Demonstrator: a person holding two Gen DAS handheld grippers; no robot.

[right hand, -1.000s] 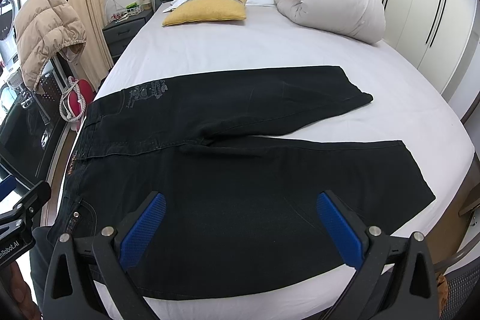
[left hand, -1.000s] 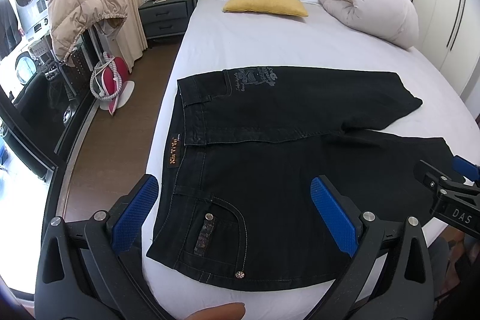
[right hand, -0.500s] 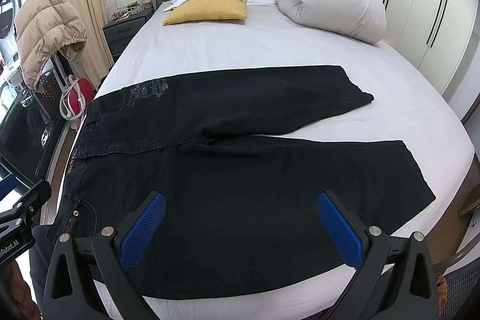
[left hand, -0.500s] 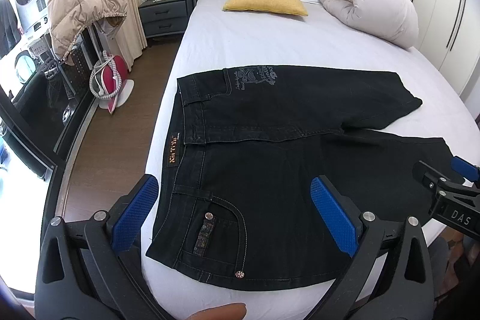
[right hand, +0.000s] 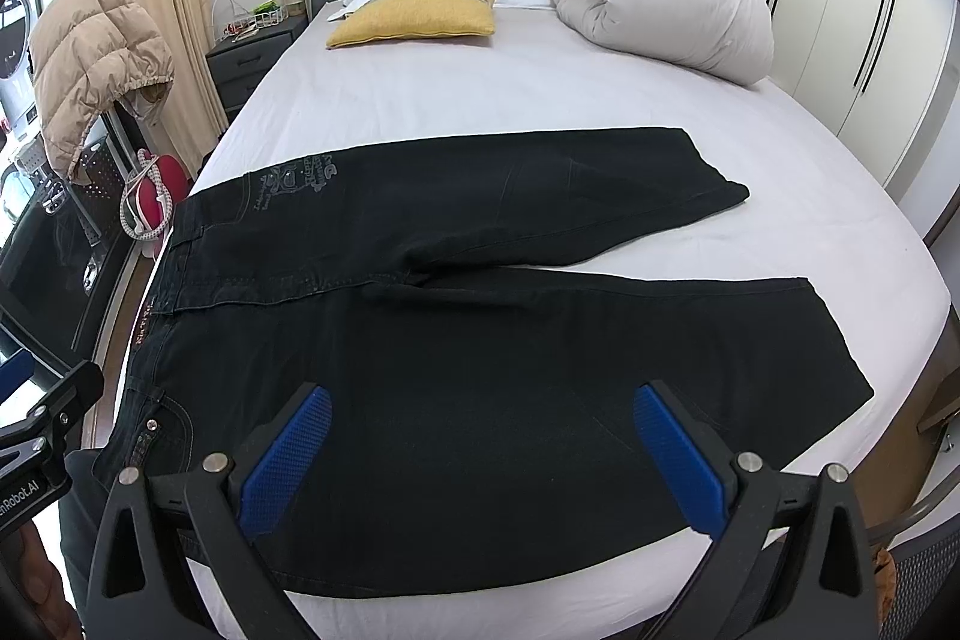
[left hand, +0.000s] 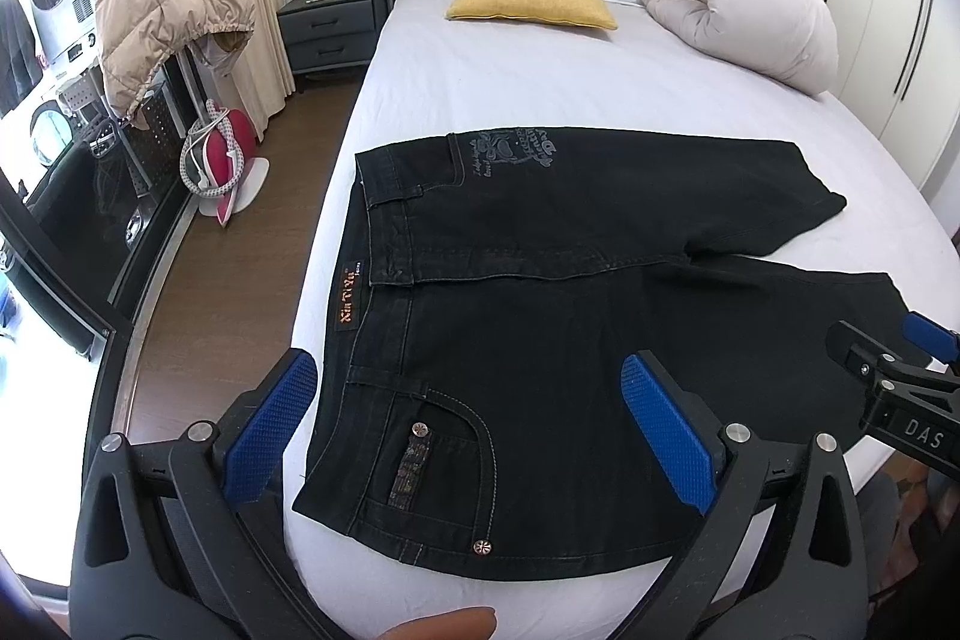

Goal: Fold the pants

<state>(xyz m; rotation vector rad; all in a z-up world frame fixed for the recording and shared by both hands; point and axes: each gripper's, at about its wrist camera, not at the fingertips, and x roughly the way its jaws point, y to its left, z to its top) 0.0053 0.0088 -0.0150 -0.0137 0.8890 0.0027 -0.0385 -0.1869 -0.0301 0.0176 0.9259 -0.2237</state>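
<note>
My left gripper [left hand: 468, 424] and right gripper [right hand: 480, 454] spread wide, empty. Pants [left hand: 570, 304] flat on bed [left hand: 540, 88], frame centre. Risk: pinching sheet with denim; thick cloth slipping, fold skewing.

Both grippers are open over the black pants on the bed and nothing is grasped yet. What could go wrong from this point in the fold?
The pants lie near the bed's front edge, so a pull toward the person might slide them off. The two legs are splayed apart; folding one over the other may leave the hems misaligned. Both the left gripper and the right gripper hover over thick denim, and a shallow pinch could slip.
</note>
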